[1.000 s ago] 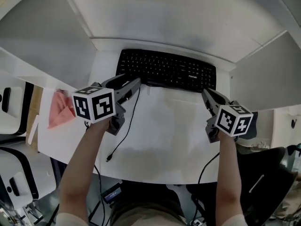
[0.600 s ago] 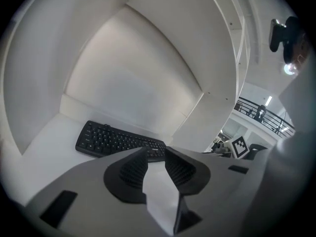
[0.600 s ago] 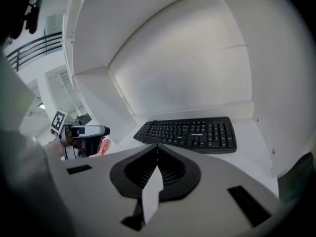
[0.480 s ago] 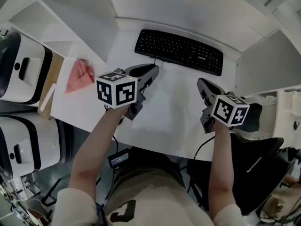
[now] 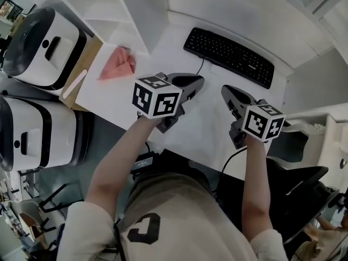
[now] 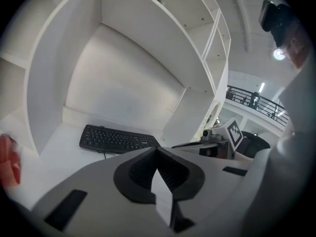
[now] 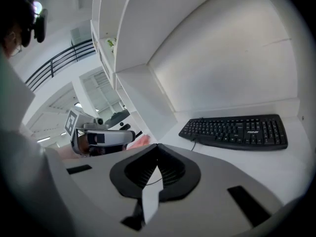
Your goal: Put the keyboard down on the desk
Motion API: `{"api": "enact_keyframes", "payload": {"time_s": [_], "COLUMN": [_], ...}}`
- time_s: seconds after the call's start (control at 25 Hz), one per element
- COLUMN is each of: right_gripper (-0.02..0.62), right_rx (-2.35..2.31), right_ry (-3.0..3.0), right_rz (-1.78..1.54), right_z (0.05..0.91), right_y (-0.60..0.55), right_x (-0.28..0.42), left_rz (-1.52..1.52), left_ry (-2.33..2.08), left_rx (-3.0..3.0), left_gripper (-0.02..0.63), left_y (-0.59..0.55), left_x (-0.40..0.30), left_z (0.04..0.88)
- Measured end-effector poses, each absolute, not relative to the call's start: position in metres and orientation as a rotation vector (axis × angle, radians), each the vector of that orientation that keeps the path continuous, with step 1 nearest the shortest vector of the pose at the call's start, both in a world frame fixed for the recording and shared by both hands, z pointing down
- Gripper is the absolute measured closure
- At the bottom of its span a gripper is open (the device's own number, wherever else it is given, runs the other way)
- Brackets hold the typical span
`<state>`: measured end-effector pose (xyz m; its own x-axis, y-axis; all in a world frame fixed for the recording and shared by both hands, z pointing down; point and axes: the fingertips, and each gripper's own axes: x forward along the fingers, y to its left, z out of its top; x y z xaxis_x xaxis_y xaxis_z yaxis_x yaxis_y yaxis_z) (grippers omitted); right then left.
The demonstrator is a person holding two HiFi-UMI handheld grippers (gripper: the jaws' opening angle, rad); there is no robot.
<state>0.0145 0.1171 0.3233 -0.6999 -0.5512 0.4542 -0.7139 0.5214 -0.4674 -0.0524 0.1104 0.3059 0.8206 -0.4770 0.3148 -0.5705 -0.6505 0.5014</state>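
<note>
A black keyboard [image 5: 229,56] lies flat at the back of the white desk [image 5: 136,99], its cable trailing toward the front. It also shows in the left gripper view [image 6: 117,139] and the right gripper view [image 7: 237,131]. My left gripper [image 5: 197,82] hovers over the desk's middle, well short of the keyboard, jaws shut with nothing between them [image 6: 158,149]. My right gripper [image 5: 228,93] hangs beside it, also shut and empty [image 7: 157,149]. Neither touches the keyboard.
A crumpled pink cloth [image 5: 117,64] lies on the desk's left part. White machines [image 5: 46,48] stand left of the desk, another [image 5: 32,137] below it. White shelf walls [image 6: 123,63] rise behind the desk. A black chair [image 5: 296,184] is at the right.
Both grippers have drawn back from the keyboard toward the desk's front. The left jaws have gone from open to shut. The head view has swung left, and the machines have come into sight.
</note>
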Motion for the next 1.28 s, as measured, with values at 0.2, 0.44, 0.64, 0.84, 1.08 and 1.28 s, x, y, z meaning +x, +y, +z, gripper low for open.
{"api": "enact_keyframes", "payload": {"time_s": [0.2,0.44,0.64,0.84,1.08,1.28], "right_gripper": [0.571,0.571,0.571,0.571,0.571,0.571], "right_rx": [1.020,1.013,1.085,1.148,1.171,1.221], "right_ry": [-2.591,-2.604,-2.599,-2.583,-2.581,-2.570], "right_rz": [1.012,0.997,0.956,0.967,1.003,0.991], "right_z": [0.312,0.304,0.302,0.304,0.301,0.302], "right_y": [0.133,0.151,0.168,0.194,0.223,0.249], "right_x": [-0.015,-0.038,-0.057,-0.081,-0.119,-0.140], "left_rz": [0.221,0.234,0.270,0.246,0.189,0.171], "left_ry": [-0.796,-0.772,-0.679,-0.610,-0.543,-0.483], "left_rx": [2.419,2.454,2.510,2.530,2.514,2.507], "left_gripper": [0.592,0.592,0.592,0.592,0.592,0.592], "left_y": [0.130,0.152,0.180,0.198,0.212,0.231], "left_x": [-0.078,-0.095,-0.105,-0.129,-0.157,-0.173], "left_z": [0.295,0.289,0.298,0.301,0.298,0.306]}}
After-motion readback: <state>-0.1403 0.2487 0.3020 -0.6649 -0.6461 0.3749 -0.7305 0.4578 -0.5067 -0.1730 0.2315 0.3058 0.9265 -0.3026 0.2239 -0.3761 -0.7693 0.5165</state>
